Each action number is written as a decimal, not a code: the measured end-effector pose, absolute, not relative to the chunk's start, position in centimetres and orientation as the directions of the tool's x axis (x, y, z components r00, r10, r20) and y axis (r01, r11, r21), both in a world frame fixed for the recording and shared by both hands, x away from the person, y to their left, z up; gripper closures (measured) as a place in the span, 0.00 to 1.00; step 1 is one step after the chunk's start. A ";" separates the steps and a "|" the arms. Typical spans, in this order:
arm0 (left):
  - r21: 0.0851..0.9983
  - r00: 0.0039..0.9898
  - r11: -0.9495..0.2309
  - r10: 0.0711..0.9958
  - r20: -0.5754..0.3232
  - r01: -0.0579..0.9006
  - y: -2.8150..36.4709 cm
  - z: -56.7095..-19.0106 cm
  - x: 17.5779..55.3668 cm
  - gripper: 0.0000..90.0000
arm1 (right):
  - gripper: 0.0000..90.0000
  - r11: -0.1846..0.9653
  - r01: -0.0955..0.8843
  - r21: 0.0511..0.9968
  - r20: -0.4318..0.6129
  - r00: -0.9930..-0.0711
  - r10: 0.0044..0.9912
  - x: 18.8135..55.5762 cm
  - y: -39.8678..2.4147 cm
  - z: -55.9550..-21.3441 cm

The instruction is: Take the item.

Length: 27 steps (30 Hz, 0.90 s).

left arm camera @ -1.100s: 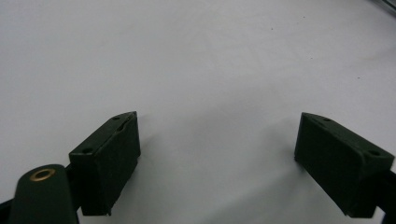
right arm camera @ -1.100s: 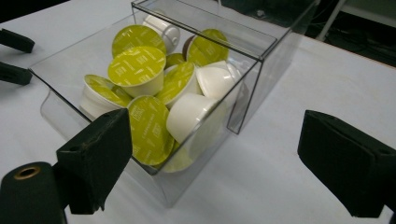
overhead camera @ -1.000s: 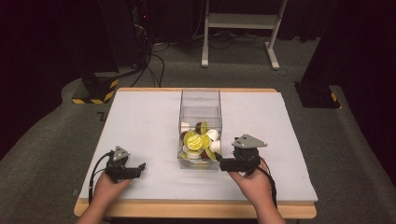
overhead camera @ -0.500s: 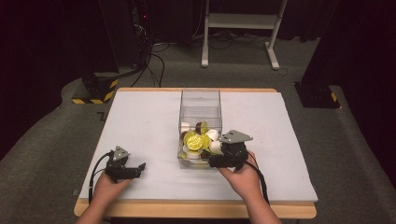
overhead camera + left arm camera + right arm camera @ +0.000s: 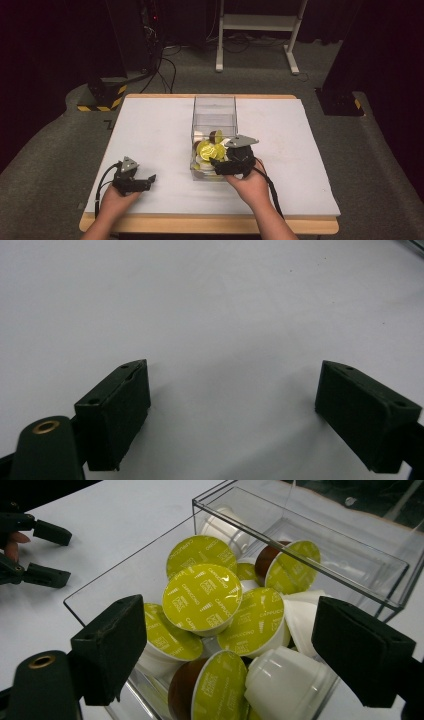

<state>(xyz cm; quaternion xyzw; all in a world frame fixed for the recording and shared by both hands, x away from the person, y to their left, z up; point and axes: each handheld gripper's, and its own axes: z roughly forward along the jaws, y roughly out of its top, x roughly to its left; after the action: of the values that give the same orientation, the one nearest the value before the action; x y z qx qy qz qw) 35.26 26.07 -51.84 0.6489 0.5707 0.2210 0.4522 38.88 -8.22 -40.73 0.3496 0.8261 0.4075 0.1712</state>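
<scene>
Right claw (image 5: 216, 165) over capsule box (image 5: 214, 107) | jaws wide, closing, nothing gripped | left claw (image 5: 151, 179) wide, empty, on table (image 5: 150, 130)

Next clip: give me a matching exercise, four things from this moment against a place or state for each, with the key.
Things:
1. left tongs
2. right tongs
3. clear box
4. topmost yellow-lidded capsule

Places or states:
A. lying foil-up on the heap of other capsules
B. open over bare white table, nothing between the jaws
C. standing at the middle of the table, far end empty
D. open at the box's near end, above the capsules

Pairs: 1-B, 2-D, 3-C, 4-A
</scene>
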 end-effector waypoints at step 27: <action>0.839 0.245 0.073 0.940 -0.239 0.539 26.0 -51.9 35.3 0.16 | 0.31 0.532 0.450 0.717 -0.066 -0.716 0.695 40.8 -4.2 -41.5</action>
<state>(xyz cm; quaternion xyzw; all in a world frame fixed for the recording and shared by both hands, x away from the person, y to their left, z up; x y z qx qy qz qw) 35.25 25.97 -51.86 0.6444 0.5737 0.2198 0.4553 40.81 -4.22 -41.47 0.3337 0.8576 0.3501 0.1746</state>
